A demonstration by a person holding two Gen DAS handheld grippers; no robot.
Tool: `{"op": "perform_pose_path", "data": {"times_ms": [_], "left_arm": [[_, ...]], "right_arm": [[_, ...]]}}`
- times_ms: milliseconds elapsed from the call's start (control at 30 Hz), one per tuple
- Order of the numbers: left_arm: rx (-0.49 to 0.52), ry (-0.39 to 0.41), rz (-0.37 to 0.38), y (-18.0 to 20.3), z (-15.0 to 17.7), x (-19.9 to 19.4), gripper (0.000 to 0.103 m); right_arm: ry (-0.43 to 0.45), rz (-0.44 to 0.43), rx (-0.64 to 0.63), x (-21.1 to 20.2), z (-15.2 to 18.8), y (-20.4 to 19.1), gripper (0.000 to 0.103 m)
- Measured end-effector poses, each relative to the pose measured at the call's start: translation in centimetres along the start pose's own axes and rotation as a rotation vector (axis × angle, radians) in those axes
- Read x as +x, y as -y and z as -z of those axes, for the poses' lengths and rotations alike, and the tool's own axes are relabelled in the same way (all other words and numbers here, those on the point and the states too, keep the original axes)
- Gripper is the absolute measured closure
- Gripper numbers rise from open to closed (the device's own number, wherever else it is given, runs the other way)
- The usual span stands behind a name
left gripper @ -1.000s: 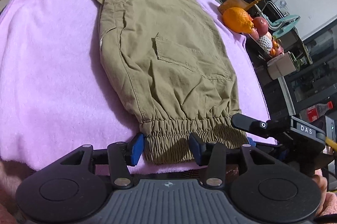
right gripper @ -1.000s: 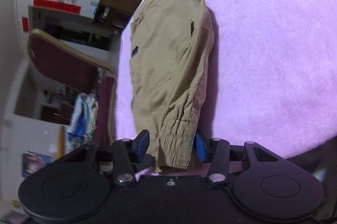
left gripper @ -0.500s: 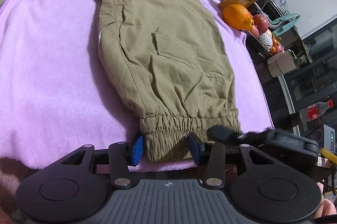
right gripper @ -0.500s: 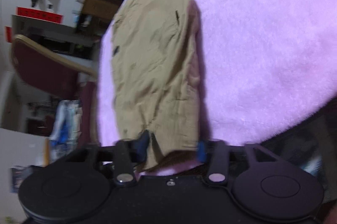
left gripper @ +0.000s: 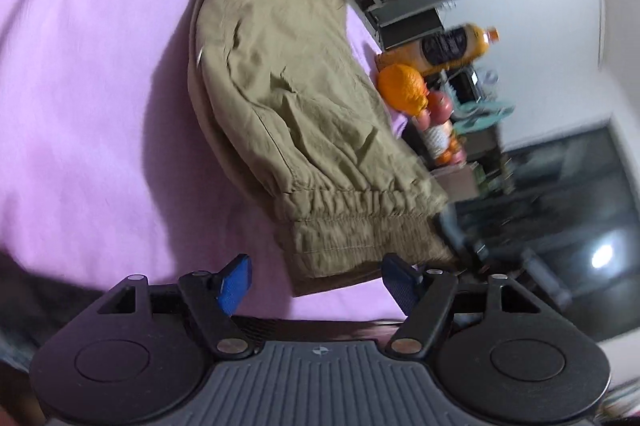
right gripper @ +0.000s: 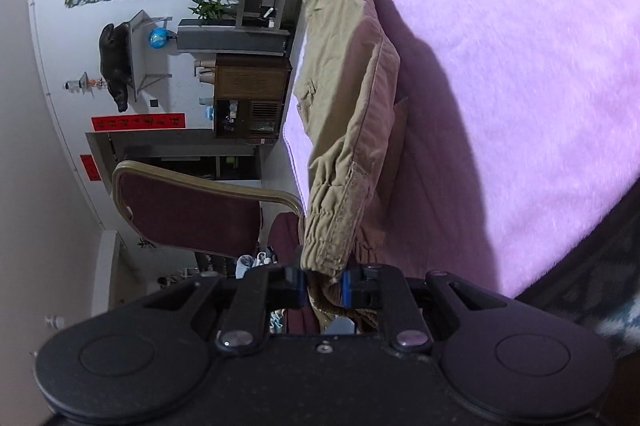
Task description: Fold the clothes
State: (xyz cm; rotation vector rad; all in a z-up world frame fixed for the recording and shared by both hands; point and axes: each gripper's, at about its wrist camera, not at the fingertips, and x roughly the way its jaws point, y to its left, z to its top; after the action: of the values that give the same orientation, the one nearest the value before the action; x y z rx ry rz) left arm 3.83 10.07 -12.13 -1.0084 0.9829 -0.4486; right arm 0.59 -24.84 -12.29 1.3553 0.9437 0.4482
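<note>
Khaki cargo trousers (left gripper: 288, 94) lie lengthwise on a pink blanket (left gripper: 88, 98), their elastic cuffs (left gripper: 352, 230) nearest me and lifted off the blanket. My left gripper (left gripper: 316, 284) is open, its blue pads either side of the cuff end and just short of it. My right gripper (right gripper: 323, 286) is shut on the cuff (right gripper: 332, 226) and holds that end of the trousers (right gripper: 348, 98) up above the blanket (right gripper: 500, 66). The view is blurred by motion on the left.
An orange juice bottle (left gripper: 452, 46), an orange (left gripper: 402, 88) and other fruit sit past the blanket's right edge. A dark red chair (right gripper: 192, 210) stands beside the table. Shelves and a cabinet (right gripper: 252, 98) are further back.
My right gripper has closed on the cuff and lifted that end of the trousers. My left gripper has opened wider and risen, and the cuff now lies just beyond its pads.
</note>
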Motion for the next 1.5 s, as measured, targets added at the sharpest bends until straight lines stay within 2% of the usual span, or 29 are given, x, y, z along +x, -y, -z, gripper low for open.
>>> {"op": "perform_pose_path", "data": {"times_ms": [100,367,500,533,633,667,700,833,900,1033,1133,1333,1500], "left_arm": [[-0.073,-0.013,0.062,-1.0,-0.3,0.8,0.035],[-0.175,-0.099,0.073,-2.6,0.4,3.5,0.039],[-0.187,-0.101,0.092,-2.6,0.3,4.0,0.040],[-0.186,-0.100,0.094,-2.5,0.2,4.1,0.044],[-0.146,-0.078,0.071,-1.9,0.3,3.6,0.069],[-0.126,-0.071,0.058,-1.5,0.3,3.4,0.080],[-0.106,-0.063,0.044,-1.1,0.3,3.1,0.087],[-0.024,-0.033,-0.010,0.4,0.5,2.3,0.089],[0.013,-0.023,-0.040,1.2,0.6,1.8,0.090],[0.065,-0.020,-0.088,2.6,1.3,0.3,0.090],[0.062,-0.035,-0.098,3.0,2.0,-1.3,0.090],[0.009,-0.075,-0.166,3.1,1.3,-1.3,0.089],[0.078,-0.037,-0.174,6.2,-0.6,-2.2,0.085]], "right_arm": [[-0.009,-0.024,0.027,0.1,-0.4,1.0,0.087],[-0.022,-0.078,0.129,0.1,-1.3,4.4,0.085],[-0.038,-0.124,0.169,0.2,-1.6,5.5,0.085],[-0.041,-0.129,0.175,0.3,-1.8,5.7,0.085],[-0.045,-0.108,0.164,0.2,-2.1,5.6,0.085],[-0.044,-0.090,0.142,0.0,-2.3,5.3,0.085],[-0.044,-0.070,0.115,-0.2,-2.4,5.0,0.084],[-0.045,0.030,-0.003,-0.8,-2.6,3.3,0.080],[-0.031,0.127,-0.096,-1.1,-2.2,2.0,0.086],[-0.028,0.309,-0.325,-1.1,0.0,-1.6,0.088],[-0.056,0.330,-0.340,-1.8,1.2,-2.9,0.088],[-0.099,0.356,-0.272,-2.0,1.9,-2.6,0.087],[-0.063,0.315,-0.309,-2.3,1.5,-5.8,0.086]]}}
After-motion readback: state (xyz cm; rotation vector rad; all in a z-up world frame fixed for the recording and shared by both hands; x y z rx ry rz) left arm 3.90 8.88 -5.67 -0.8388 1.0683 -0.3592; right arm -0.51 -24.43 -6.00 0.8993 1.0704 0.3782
